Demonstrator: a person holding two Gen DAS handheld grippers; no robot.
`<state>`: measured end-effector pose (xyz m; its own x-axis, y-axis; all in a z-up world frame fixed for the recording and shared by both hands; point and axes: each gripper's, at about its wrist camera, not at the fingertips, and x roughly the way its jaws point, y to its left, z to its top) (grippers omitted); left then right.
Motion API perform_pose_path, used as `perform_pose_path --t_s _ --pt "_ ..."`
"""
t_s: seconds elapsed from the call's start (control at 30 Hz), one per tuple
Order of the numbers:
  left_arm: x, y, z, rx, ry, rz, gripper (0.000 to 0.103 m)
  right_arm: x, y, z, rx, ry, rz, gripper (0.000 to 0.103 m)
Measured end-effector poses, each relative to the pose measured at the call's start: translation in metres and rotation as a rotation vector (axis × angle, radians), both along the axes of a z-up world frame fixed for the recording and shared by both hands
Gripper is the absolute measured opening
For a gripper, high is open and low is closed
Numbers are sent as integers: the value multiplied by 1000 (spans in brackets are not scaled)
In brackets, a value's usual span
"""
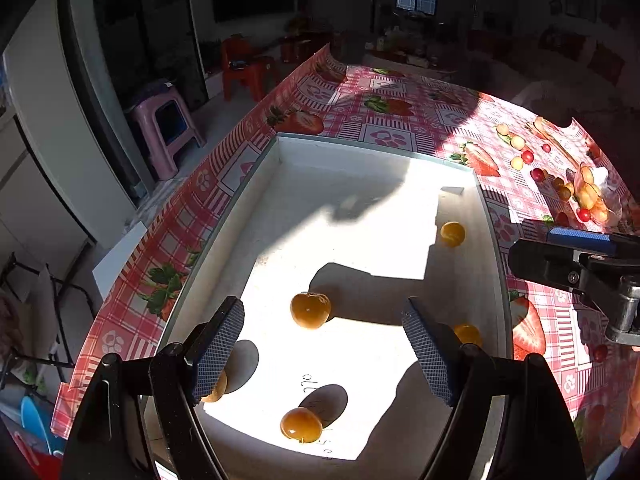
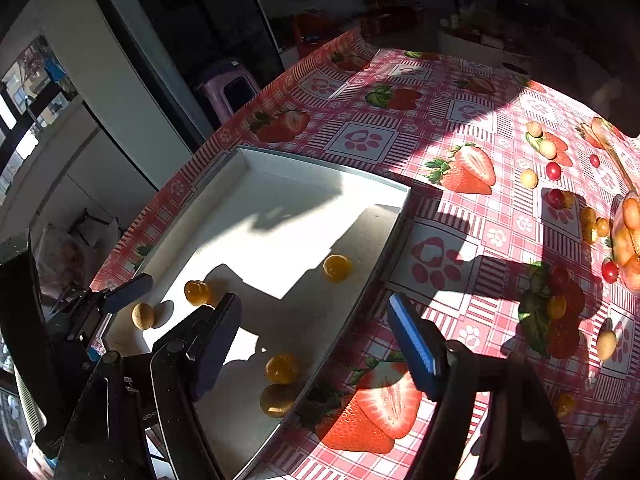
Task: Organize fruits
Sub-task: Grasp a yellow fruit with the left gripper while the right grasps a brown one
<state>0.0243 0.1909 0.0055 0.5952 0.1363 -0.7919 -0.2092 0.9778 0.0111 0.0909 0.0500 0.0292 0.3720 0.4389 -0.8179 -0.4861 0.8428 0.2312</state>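
Observation:
A white shallow tray (image 1: pixel 372 152) (image 2: pixel 320 178) lies on the strawberry-print tablecloth and holds several small orange fruits, such as the one in the middle (image 1: pixel 310 310) (image 2: pixel 197 292) and one near the front (image 1: pixel 301 424). My left gripper (image 1: pixel 324 352) hangs open and empty over the tray's near end. My right gripper (image 2: pixel 316 344) is open and empty above the tray's right edge; it shows at the right of the left wrist view (image 1: pixel 576 256). Loose red, yellow and orange fruits (image 2: pixel 554 170) (image 1: pixel 527 157) lie scattered on the cloth at right.
A clear plastic bag of orange fruits (image 2: pixel 630 236) (image 1: pixel 592 196) sits at the far right. A pink stool (image 1: pixel 166 128) and red chairs (image 1: pixel 248 68) stand beyond the table's left edge. Hard shadows cross tray and cloth.

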Motion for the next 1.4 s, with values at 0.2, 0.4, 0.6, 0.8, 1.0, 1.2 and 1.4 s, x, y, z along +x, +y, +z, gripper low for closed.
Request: perform_pose_path --t_s 0.2,0.4,0.6,0.8,1.0,1.2,1.4 --pt "3 -39 22 10 -32 -85 82 -6 -61 -2 0 9 -100 79" --pt "15 -89 36 10 -38 -182 82 -1 -136 -6 1 25 -243 79" --pt "31 -136 33 0 -4 -261 82 -1 -199 -10 -9 32 -347 79" --pt "52 -174 22 -32 41 -312 82 4 -243 -19 -19 47 -421 79" --pt "86 -201 4 -57 95 -315 82 14 -259 -29 -46 39 -449 79" --pt "114 -218 -11 -57 104 -305 82 25 -258 -38 -85 9 -438 78" --pt "133 -232 -24 -31 119 -314 82 34 -252 -42 -125 -31 -408 78"
